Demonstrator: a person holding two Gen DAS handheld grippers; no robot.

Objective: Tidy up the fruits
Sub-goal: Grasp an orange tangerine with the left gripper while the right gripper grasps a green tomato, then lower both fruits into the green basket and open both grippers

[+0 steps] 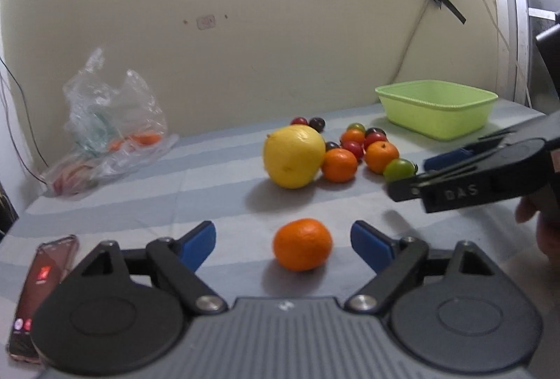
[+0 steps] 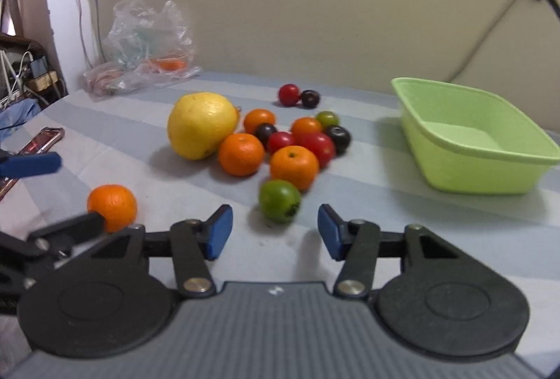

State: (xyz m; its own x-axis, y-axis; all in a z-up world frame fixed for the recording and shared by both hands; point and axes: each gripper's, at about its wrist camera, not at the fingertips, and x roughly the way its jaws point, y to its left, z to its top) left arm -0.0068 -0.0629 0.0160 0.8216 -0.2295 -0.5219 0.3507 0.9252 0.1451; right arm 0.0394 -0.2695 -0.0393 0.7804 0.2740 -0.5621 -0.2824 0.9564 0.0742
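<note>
A lone mandarin (image 1: 302, 244) lies on the striped cloth between the fingers of my left gripper (image 1: 282, 232), which is open; neither blue pad touches it. My right gripper (image 2: 274, 217) is open too, with a green tomato (image 2: 280, 200) just at its fingertips and gaps on both sides. Behind lies a heap: a big yellow citrus (image 2: 201, 125), mandarins (image 2: 241, 154) and several red, dark and green cherry tomatoes (image 2: 316, 144). An empty light green basin (image 2: 472, 140) stands at the right. The same mandarin (image 2: 112, 206) shows at the right wrist view's left.
A clear plastic bag (image 1: 112, 130) with more produce lies at the back left by the wall. A phone (image 1: 38, 288) rests at the cloth's near left edge. Two tomatoes (image 2: 299, 95) sit apart behind the heap. Cables hang along the wall. A hand (image 1: 539, 221) holds the right gripper.
</note>
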